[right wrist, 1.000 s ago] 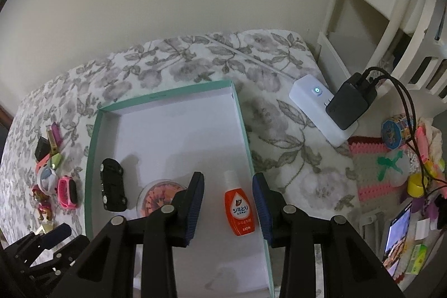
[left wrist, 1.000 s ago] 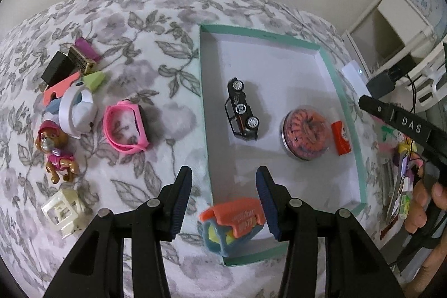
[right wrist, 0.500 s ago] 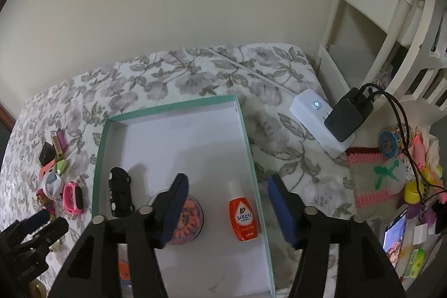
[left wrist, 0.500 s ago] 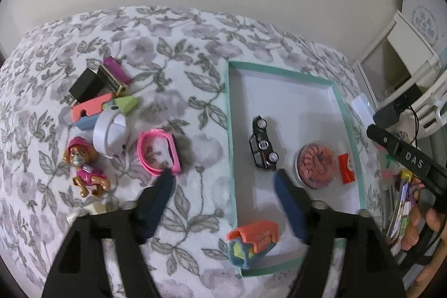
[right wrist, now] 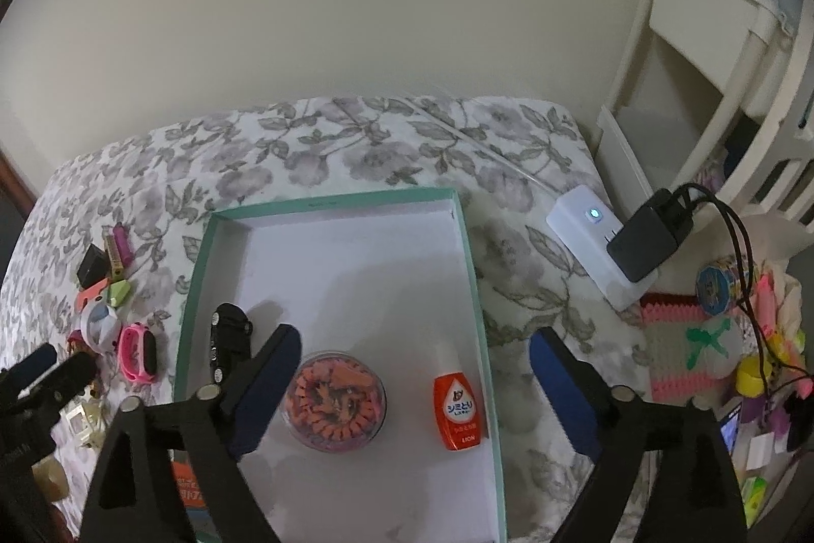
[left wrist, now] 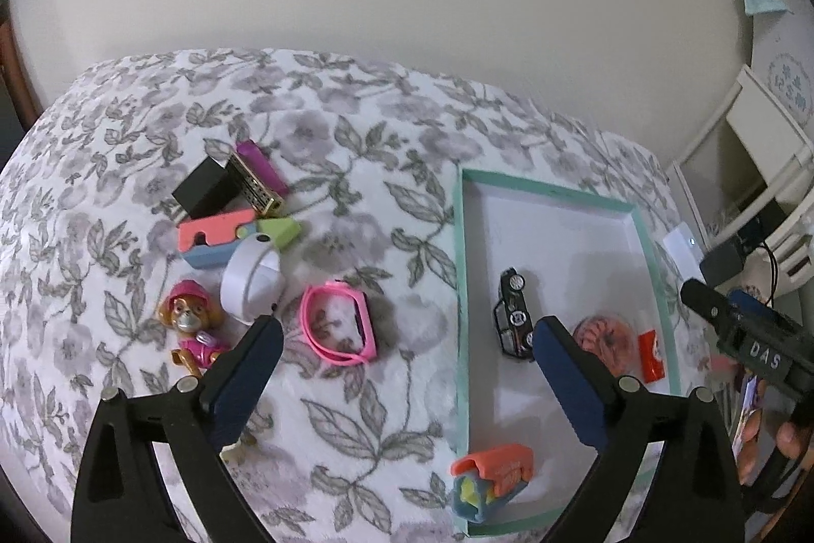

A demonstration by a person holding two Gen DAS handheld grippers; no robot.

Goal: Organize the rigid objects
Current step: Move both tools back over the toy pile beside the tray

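The teal-rimmed tray (right wrist: 340,203) sits on the floral cloth (left wrist: 356,125) and holds four items: a black toy car (right wrist: 229,334), a round clear case of orange pieces (right wrist: 335,399), a small orange bottle (right wrist: 456,410) near the tray's right wall, and an orange-and-blue block toy (left wrist: 491,479) in the tray's near corner by its left wall. I judge the sort roughly one-third complete. Remaining on the cloth, left of the tray: a pink bracelet-like band (left wrist: 338,321), a white round piece (left wrist: 253,283), a pup figurine (left wrist: 192,321), a pink-and-blue block (left wrist: 216,235), a green wedge (left wrist: 280,231), a black box (left wrist: 201,187), a gold bar (left wrist: 254,187), a purple tube (left wrist: 262,165), and a cream lattice cube (right wrist: 81,423). My left gripper (left wrist: 407,372) is spread wide, holds nothing, and hangs above the cloth with the pink band between its fingers in view. My right gripper (right wrist: 414,372) is likewise wide apart and empty, above the tray, touching nothing.
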